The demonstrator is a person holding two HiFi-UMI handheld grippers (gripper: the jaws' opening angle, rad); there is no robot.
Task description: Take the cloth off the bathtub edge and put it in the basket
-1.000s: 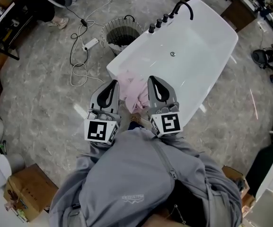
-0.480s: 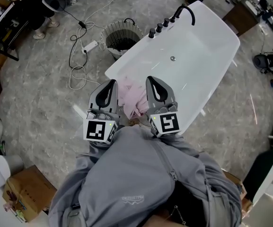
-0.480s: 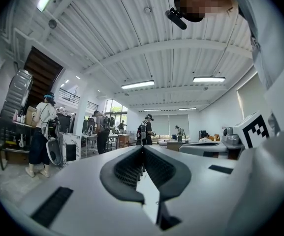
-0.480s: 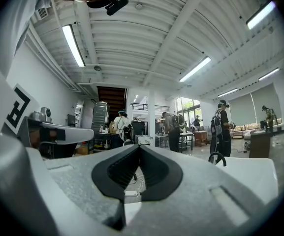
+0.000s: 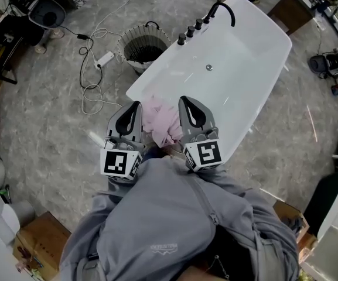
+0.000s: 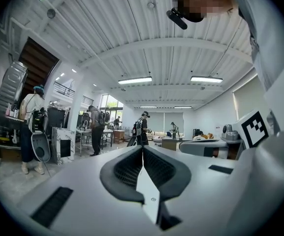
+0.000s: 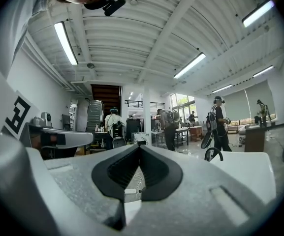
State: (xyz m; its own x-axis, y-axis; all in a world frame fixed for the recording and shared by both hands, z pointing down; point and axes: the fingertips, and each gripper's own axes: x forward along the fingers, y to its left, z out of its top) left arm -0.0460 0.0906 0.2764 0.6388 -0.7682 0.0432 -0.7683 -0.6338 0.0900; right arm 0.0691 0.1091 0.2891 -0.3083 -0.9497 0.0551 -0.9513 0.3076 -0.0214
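Both pairs of jaws are pressed fully together with nothing between them: the left gripper [image 6: 142, 149] and the right gripper [image 7: 140, 147] each look out level across the room, not down at the work. In the head view they flank the pink cloth [image 5: 164, 119], which lies bunched on the near end rim of the white bathtub [image 5: 135, 89], part of it drooping over the outer side. Neither gripper touches it. The step in hand looks like the reach for the cloth, so one gripper should first spread its jaws, tip downward and bite a thick fold at the top of the bunch (a thin edge would likely slip). Lift until the drooping part clears the rim. The basket [image 5: 127, 58] stands on the floor by the tap end, well apart from the cloth, with cables [image 5: 89, 86] lying near it underfoot.
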